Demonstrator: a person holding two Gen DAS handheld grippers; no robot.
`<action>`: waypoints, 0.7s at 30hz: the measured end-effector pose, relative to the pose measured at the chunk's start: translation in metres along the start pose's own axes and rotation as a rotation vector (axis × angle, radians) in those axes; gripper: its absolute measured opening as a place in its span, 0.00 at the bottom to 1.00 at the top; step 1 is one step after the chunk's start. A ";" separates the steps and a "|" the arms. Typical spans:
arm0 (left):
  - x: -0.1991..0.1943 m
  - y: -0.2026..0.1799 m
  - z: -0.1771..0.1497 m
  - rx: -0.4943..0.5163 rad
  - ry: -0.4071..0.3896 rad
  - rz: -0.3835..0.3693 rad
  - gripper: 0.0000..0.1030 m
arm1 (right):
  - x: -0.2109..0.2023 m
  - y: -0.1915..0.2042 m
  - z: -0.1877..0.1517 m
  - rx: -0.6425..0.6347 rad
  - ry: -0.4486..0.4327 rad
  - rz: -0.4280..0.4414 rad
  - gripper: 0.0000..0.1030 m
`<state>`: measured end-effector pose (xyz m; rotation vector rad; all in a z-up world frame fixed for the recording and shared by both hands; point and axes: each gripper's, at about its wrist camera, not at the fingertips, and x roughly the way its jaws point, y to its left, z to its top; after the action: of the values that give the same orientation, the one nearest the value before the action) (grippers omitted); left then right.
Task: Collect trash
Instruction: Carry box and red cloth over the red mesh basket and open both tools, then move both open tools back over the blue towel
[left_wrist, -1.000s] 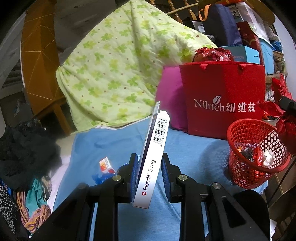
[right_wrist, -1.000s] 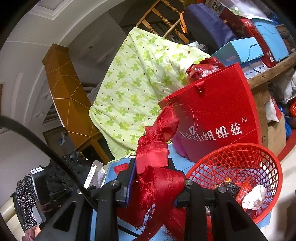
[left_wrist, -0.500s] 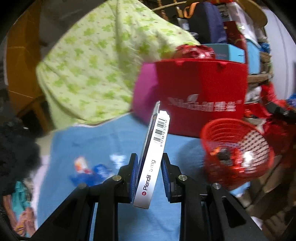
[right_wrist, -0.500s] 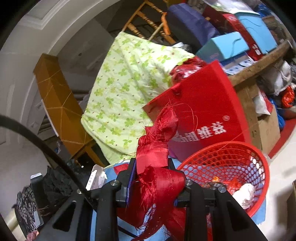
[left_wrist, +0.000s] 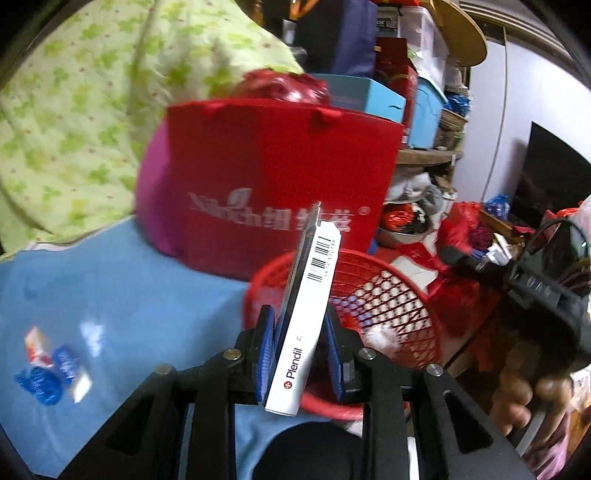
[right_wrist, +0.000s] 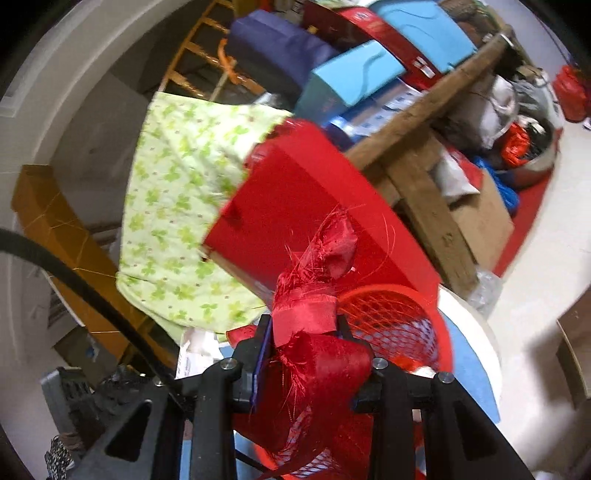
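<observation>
My left gripper (left_wrist: 299, 354) is shut on a flat white Plendil medicine box (left_wrist: 304, 314), held upright over the near rim of the red mesh basket (left_wrist: 399, 295), which holds some trash. My right gripper (right_wrist: 306, 350) is shut on a frayed red ribbon bundle (right_wrist: 314, 332), just left of the red basket (right_wrist: 406, 325). Small blue and white wrappers (left_wrist: 51, 369) lie on the blue cloth at the left. The right gripper and hand show at the far right of the left wrist view (left_wrist: 546, 295).
A red Nilrich paper bag (left_wrist: 280, 177) and a pink cushion (left_wrist: 155, 184) stand behind the basket. A green floral quilt (left_wrist: 74, 110) is piled at the back left. Stacked boxes (right_wrist: 351, 74) and a wooden shelf (right_wrist: 424, 122) sit at the right. The blue cloth (left_wrist: 129, 295) covers the table.
My left gripper has swung right with the Plendil box, from over the blue cloth to over the basket. My right gripper has tilted and shifted, still gripping the ribbon beside the basket.
</observation>
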<state>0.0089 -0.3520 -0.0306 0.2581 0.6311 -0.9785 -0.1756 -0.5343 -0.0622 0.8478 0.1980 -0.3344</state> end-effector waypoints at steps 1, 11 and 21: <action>0.004 -0.003 0.001 0.004 0.004 -0.001 0.33 | 0.001 -0.004 0.000 0.016 0.008 -0.006 0.47; -0.013 0.020 -0.009 0.010 -0.049 0.063 0.59 | -0.014 0.006 -0.001 -0.021 -0.057 0.017 0.71; -0.057 0.154 -0.122 -0.165 0.092 0.386 0.61 | -0.016 0.088 -0.024 -0.240 -0.059 0.157 0.71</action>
<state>0.0682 -0.1701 -0.1043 0.2673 0.7111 -0.5432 -0.1595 -0.4587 -0.0107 0.6108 0.1131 -0.1831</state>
